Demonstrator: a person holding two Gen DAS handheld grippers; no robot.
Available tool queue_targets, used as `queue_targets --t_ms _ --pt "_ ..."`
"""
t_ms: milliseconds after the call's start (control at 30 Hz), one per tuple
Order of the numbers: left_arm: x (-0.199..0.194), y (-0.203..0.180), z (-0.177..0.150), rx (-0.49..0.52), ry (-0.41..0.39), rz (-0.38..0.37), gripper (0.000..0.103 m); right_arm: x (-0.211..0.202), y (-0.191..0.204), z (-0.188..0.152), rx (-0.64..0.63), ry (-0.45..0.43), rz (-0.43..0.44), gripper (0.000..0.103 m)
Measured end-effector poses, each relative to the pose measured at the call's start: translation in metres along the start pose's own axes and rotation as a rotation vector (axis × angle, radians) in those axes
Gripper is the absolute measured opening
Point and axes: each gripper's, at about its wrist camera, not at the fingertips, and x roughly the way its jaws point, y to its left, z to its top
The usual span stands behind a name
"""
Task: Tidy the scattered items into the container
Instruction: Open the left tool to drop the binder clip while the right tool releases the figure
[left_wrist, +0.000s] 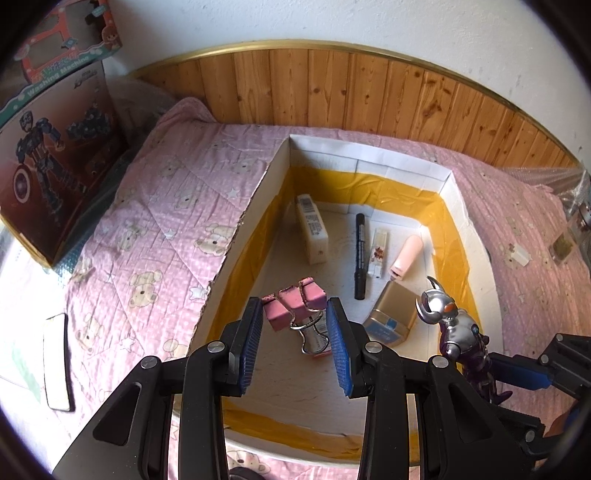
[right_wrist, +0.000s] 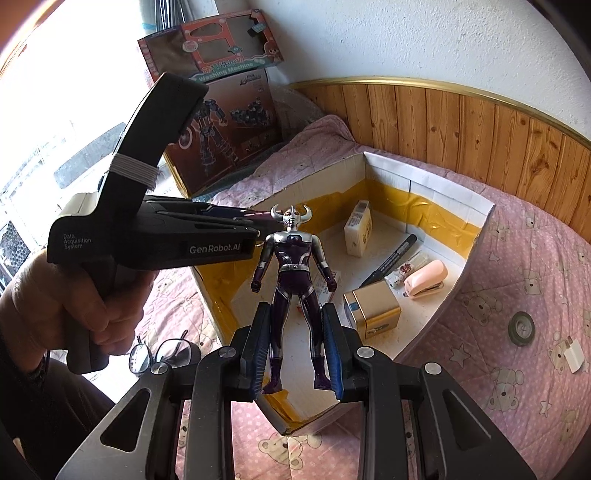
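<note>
Right gripper (right_wrist: 295, 354): jaws clamp figure (right_wrist: 293, 273) by legs, head pointing away.
Left gripper (left_wrist: 295, 343): jaws grip pink binder clips (left_wrist: 293, 302).
Box (left_wrist: 255, 206): marker (left_wrist: 360, 254), stapler (left_wrist: 406, 256), gold tin (left_wrist: 391, 317), white carton (left_wrist: 314, 232).

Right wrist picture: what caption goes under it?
Right gripper holds a silver-purple toy figure above the cardboard box.

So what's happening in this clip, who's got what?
A person is tidying a pink quilted bed into a white cardboard box with yellow tape. The left tongs grip a cluster of pink binder clips over the box; the right tongs hold a silver-and-purple horned toy figure by its legs. A marker, stapler and gold tin already lie inside.
</note>
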Motion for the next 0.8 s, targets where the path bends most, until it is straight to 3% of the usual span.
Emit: queue_targets --t_ms 800 --pt "0.026 0.010 -0.007 -0.002 0.083 0.058 0.037 0.022 -0.005 -0.012 -0.002 0.063 -0.018 0.029"
